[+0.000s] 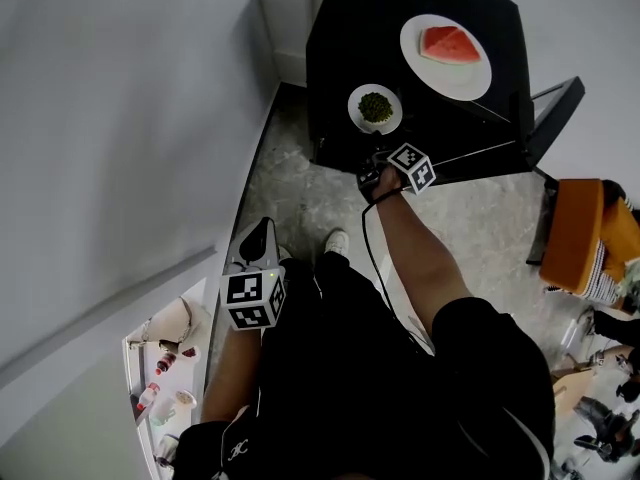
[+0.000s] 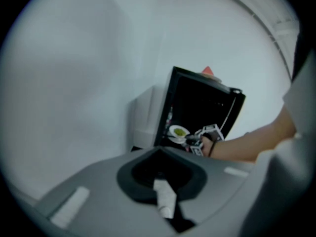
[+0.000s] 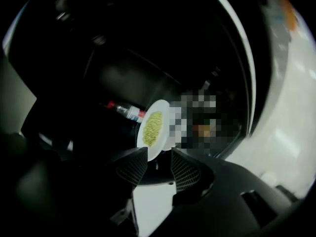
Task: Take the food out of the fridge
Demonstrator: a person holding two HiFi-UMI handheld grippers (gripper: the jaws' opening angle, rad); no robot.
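Green crumbled food (image 1: 375,106) is heaped on a small white plate (image 3: 164,113), clamped at its rim by the right gripper's (image 3: 159,154) jaws, at 8 o'clock of the large plate (image 1: 450,80) on the black table (image 1: 350,38), where a watermelon slice (image 1: 450,44) is laid. The left gripper's (image 1: 258,236) jaws are closed together, empty.

head view bright, even; gripper views fisheye, dark-vignetted, soft; right gripper view very dim.
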